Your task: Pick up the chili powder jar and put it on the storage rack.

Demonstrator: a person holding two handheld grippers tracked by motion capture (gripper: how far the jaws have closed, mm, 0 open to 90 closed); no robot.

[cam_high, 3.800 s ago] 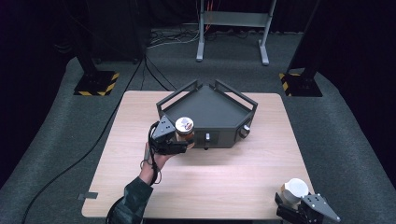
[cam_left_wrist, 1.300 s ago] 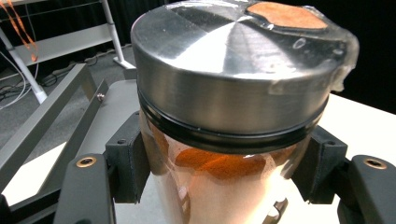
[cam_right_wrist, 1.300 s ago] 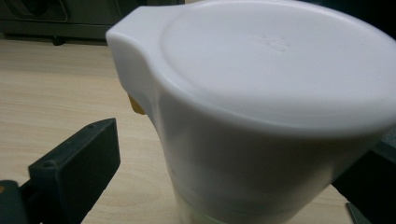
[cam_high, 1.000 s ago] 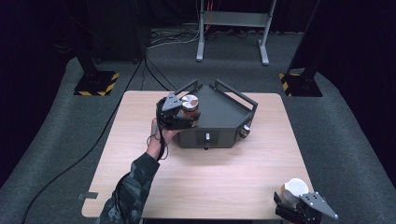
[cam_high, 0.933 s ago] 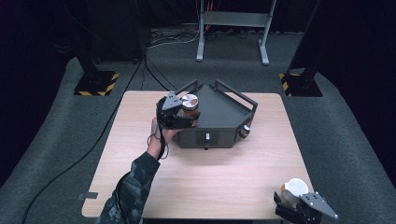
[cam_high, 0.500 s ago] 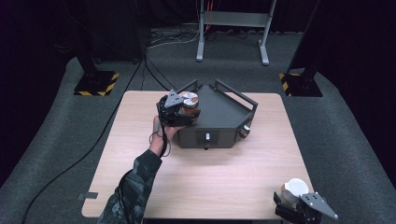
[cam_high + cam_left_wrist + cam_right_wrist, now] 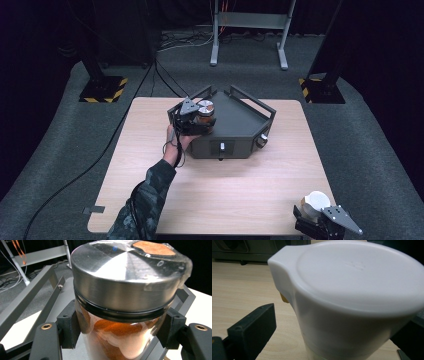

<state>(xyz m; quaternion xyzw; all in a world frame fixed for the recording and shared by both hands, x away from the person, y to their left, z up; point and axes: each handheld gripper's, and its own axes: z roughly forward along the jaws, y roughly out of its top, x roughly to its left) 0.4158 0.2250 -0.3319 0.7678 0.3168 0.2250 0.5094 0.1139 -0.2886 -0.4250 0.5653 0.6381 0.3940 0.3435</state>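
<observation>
A glass jar (image 7: 205, 108) with a steel lid and orange powder inside hangs over the left part of a dark grey metal tray (image 7: 237, 120). My left gripper (image 7: 202, 121) is shut on it, and its pads (image 7: 67, 327) press the glass (image 7: 117, 337) from both sides just under the lid. At the table's front right corner my right gripper (image 7: 314, 216) rests with a white lidded cup (image 7: 316, 201) between its jaws. In the right gripper view the cup (image 7: 357, 290) looms close. The left finger (image 7: 252, 332) stands a little off its wall, so the gripper reads as open.
The tray has raised rails, with a knob (image 7: 260, 141) and a small switch on its front face. It sits at the back centre of the wooden table (image 7: 225, 185). Stands with yellow-black feet (image 7: 102, 89) and cables lie on the floor behind.
Since the earliest frame my left gripper has carried the jar from the tray's front left corner back and over the tray. In the last second it only crept slightly. The right gripper stayed still.
</observation>
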